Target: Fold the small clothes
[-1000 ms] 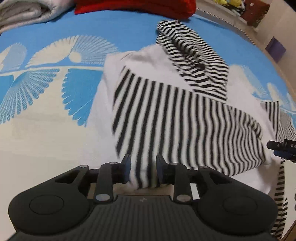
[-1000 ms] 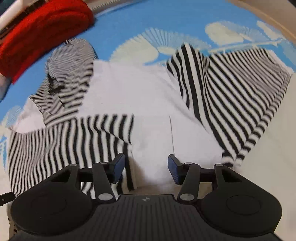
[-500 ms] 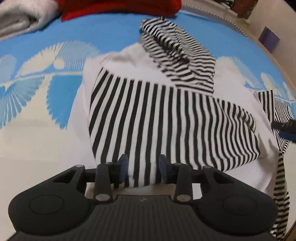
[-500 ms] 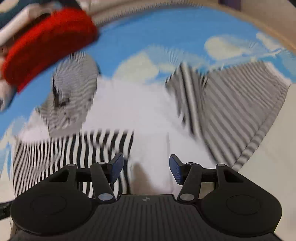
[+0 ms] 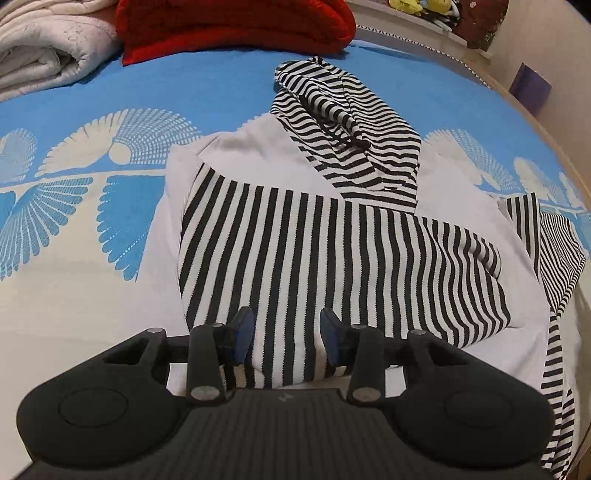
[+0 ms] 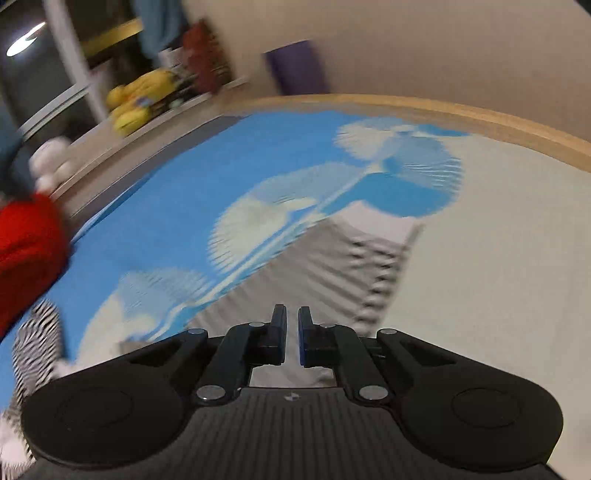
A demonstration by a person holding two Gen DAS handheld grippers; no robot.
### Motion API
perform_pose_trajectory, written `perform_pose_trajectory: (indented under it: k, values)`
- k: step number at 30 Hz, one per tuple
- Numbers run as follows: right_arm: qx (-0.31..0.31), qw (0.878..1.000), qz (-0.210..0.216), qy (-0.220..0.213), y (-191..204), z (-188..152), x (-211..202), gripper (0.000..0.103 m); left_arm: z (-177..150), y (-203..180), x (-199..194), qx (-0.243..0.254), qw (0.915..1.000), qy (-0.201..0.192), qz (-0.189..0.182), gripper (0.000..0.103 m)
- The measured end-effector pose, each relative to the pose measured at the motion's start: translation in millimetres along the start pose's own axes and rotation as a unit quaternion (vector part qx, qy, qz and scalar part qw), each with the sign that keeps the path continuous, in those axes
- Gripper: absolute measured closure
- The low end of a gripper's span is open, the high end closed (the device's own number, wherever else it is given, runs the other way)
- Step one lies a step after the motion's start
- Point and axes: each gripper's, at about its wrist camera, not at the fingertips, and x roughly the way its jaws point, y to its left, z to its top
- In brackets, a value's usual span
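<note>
Blue-and-cream bedding [image 5: 229,92] with a fan print covers the bed, and a wooden rim [image 6: 480,118] curves round its far edge in the right wrist view. A striped hoodie [image 5: 332,251] lies spread ahead of the left claw [image 5: 285,334], its white body flat on the bedding and one black-and-white sleeve folded across it. The hood [image 5: 343,125] lies beyond the sleeve, further from the claw, with a dark drawstring knot on it. The other sleeve trails off to the claw's right, near the frame edge.

The left claw's fingers [image 5: 242,332] are spread, and the near end of the folded sleeve sits between them; the pads stand apart from the cloth on both sides as far as can be seen.

Far ahead and left of this claw lie a red cushion [image 5: 236,26] and, left of it, a folded white quilt [image 5: 48,44].

The right wrist view is badly blurred. The right claw [image 6: 291,334] has its fingers nearly pressed together, a narrow slit between them; whether any cloth is caught there cannot be told. Striped fabric [image 6: 332,273] lies just ahead of and under its tips, on the bedding. Left of this claw are more stripes and the red cushion.
</note>
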Motion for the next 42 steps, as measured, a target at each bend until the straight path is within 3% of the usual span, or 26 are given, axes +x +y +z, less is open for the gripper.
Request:
perform_pose_trajectory:
  k: [2,3,6,10,14,16,17,27,31,34,38,42]
  values:
    - [0.022,1.000,-0.003,0.004,-18.7,4.2,13.4,0.093,-0.1,-0.1,0.6,0.000,1.0000,0.000,0.000,0.059]
    - [0.034,0.999,-0.002,0.008,-28.0,5.6,21.2,0.088,-0.2,0.0,1.2,0.000,1.0000,0.001,0.001,0.059]
    - [0.085,0.996,0.003,0.017,-45.0,3.5,43.6,0.062,0.1,-0.1,3.0,-0.001,1.0000,0.001,0.004,0.059]
    - [0.101,0.994,-0.002,0.040,-51.9,-5.7,71.4,0.060,0.2,0.3,4.1,-0.002,1.0000,-0.001,0.005,0.059]
    - [0.075,0.997,-0.013,0.019,-41.3,-9.7,76.6,0.061,0.7,-4.2,5.8,-0.005,0.9999,-0.002,0.009,0.059]
    - [0.074,0.997,-0.005,0.014,-36.7,-9.5,76.3,0.080,2.2,-7.0,5.4,-0.008,0.9999,-0.003,0.012,0.059]
    - [0.073,0.997,-0.007,0.010,-34.5,-10.5,75.4,0.095,3.5,-8.1,4.2,-0.010,0.9999,-0.005,0.013,0.059]
    - [0.047,0.994,-0.038,-0.096,14.0,-4.1,13.3,0.098,11.5,-2.8,-21.9,-0.031,0.9992,-0.024,-0.005,0.059]
    - [-0.019,0.991,-0.043,-0.128,64.3,-5.3,-17.2,0.098,13.2,12.9,-31.7,-0.040,0.9987,-0.029,-0.008,0.059]
    - [-0.114,0.981,-0.008,-0.159,126.3,-21.6,-48.8,0.098,15.1,29.2,-38.7,-0.059,0.9977,-0.033,-0.008,0.059]
    - [-0.227,0.956,0.083,-0.168,209.7,-71.6,-96.6,0.098,18.3,46.4,-46.3,-0.078,0.9962,-0.039,-0.010,0.059]
    - [-0.342,0.910,0.190,-0.136,270.2,-140.7,-141.2,0.097,20.6,57.5,-50.8,-0.092,0.9948,-0.040,-0.012,0.059]
